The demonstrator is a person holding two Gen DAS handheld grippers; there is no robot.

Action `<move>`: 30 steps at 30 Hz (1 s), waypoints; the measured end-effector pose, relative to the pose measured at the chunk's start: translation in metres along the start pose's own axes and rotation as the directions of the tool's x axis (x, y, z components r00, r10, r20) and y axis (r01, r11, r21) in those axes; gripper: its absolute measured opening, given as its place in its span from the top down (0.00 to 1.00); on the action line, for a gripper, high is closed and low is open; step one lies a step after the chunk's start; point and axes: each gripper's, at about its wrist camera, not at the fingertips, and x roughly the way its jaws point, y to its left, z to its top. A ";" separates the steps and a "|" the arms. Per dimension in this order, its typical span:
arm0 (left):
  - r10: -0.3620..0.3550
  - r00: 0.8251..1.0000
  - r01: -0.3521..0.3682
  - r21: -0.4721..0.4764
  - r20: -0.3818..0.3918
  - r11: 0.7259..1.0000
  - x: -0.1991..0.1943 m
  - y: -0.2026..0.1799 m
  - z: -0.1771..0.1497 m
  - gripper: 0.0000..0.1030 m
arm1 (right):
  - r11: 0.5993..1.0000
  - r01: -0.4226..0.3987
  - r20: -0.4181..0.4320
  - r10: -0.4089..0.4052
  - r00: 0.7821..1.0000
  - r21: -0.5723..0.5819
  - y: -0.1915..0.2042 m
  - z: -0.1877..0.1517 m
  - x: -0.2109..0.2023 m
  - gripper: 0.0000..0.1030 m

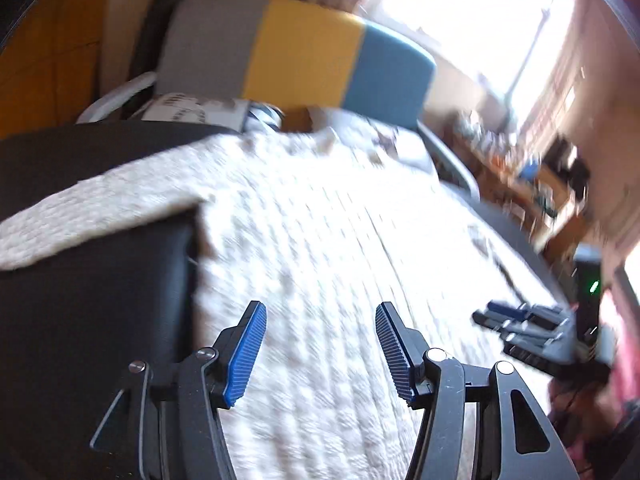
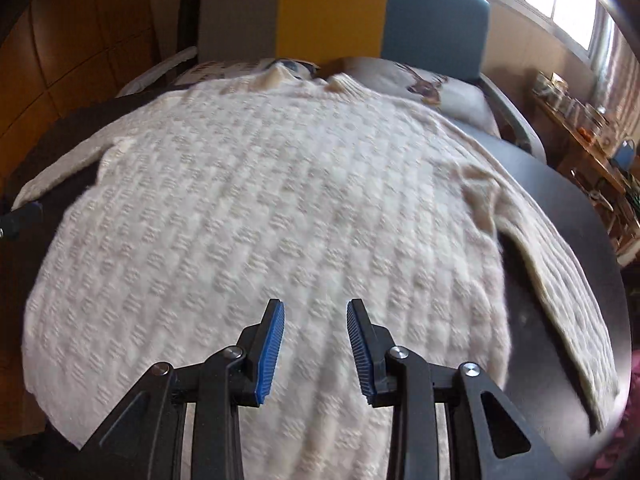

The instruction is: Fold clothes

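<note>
Left gripper: black linkage, silver pivot screws
Right gripper: same black frame
Pads: blue, finely ribbed

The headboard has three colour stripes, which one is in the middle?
The yellow stripe; the grey stripe is left of it and the blue stripe right.

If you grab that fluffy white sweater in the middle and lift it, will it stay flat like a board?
Probably not. The sweater is a soft, thick knit lying limp on the dark table, so it would likely sag around the right tool. Its sleeve lies loose to the side and would probably dangle. The bumpy knit should give the ridged pads good grip.
</note>
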 end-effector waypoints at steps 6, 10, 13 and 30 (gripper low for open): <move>0.099 0.994 -0.093 0.110 -0.054 0.990 0.030 -0.010 -0.045 0.44 | 0.987 -0.083 0.052 0.077 0.996 0.138 -0.042 -0.047 -0.008 0.68; 0.165 0.986 -0.157 0.172 -0.033 0.972 0.033 -0.017 -0.048 0.41 | 0.935 -0.224 0.093 0.206 0.974 0.276 -0.069 -0.052 -0.017 0.68; 0.149 0.988 -0.143 0.112 -0.044 0.983 0.033 -0.011 -0.045 0.39 | 0.775 -0.376 0.242 0.290 0.926 0.508 -0.122 -0.074 -0.035 0.67; 0.012 0.993 -0.003 0.075 -0.119 0.997 0.050 -0.048 0.006 0.32 | 0.582 -0.289 0.337 0.028 0.941 0.760 -0.275 -0.080 -0.055 0.64</move>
